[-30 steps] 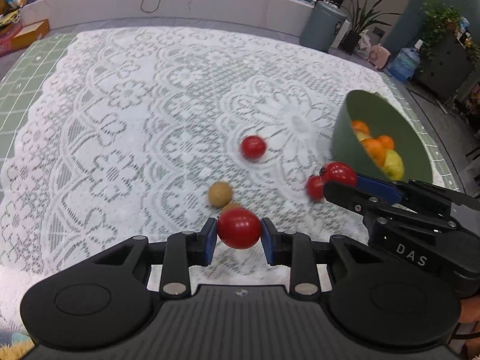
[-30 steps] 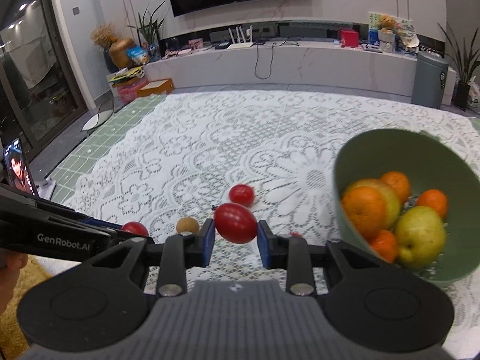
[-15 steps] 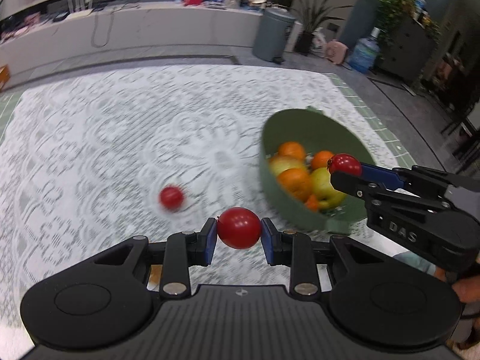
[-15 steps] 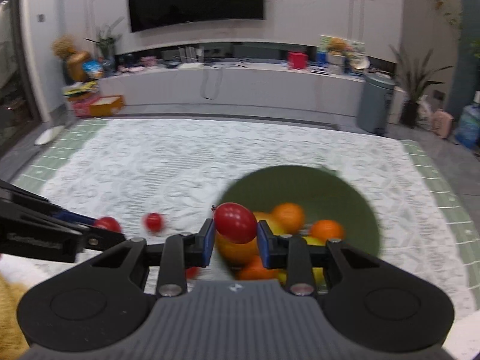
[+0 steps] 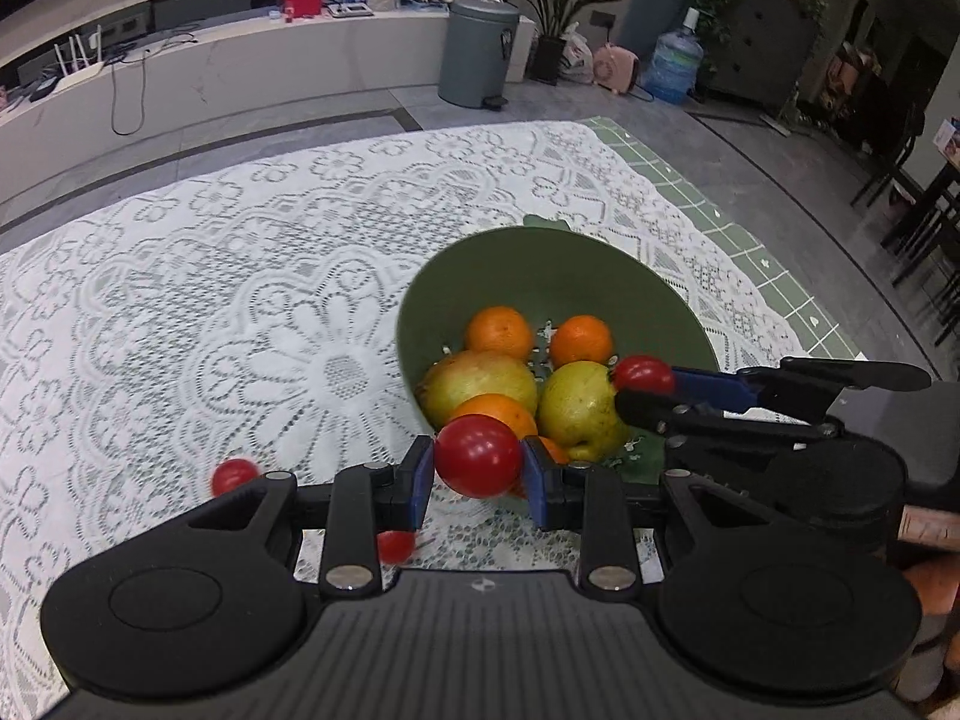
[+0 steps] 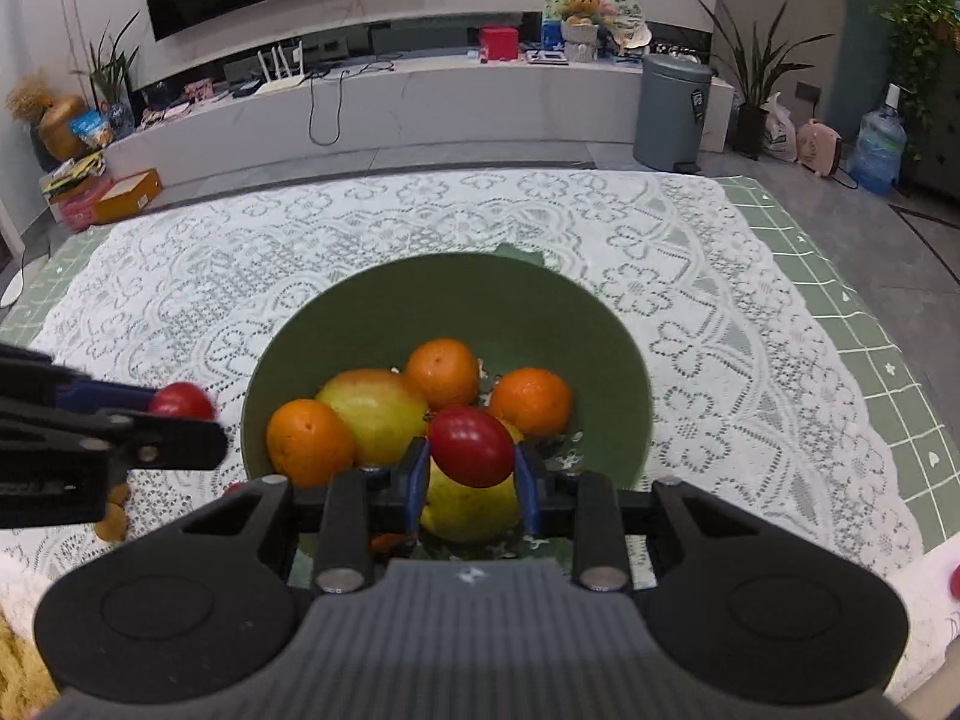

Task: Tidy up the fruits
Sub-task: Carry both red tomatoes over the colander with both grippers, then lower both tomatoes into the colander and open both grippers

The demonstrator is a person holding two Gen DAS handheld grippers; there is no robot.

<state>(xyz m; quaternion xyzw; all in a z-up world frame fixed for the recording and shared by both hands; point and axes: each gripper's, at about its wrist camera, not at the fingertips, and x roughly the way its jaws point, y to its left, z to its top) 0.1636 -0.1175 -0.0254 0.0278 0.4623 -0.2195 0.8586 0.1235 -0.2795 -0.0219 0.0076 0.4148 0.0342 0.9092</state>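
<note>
I hold two red tomatoes, one in each claw: my left gripper (image 5: pixel 479 474) pinches its tomato (image 5: pixel 478 456) between blue pads at the near rim of the green bowl (image 5: pixel 558 276), and my right gripper (image 6: pixel 471 468) pinches the other tomato (image 6: pixel 471 446) above the bowl's fruit. The bowl sits on a white lace tablecloth (image 5: pixel 240 300). In the right wrist view I count three oranges, at (image 6: pixel 309 441), (image 6: pixel 443 373) and (image 6: pixel 530 402), plus a yellow-green fruit (image 6: pixel 375 414) among them and another yellow-green fruit (image 6: pixel 471 510) under the claw. The left wrist view gives a different count: two oranges at the back, one (image 5: pixel 500 333) beside the other (image 5: pixel 581 340), a third (image 5: pixel 498 408) in front, and both yellow-green fruits side by side. Only the left wrist view shows two small red tomatoes loose on the cloth, one (image 5: pixel 234 476) left of the claw and one (image 5: pixel 394 545) beneath it. Only the right wrist view shows a brown fruit (image 6: pixel 113 519) under the left gripper.
</note>
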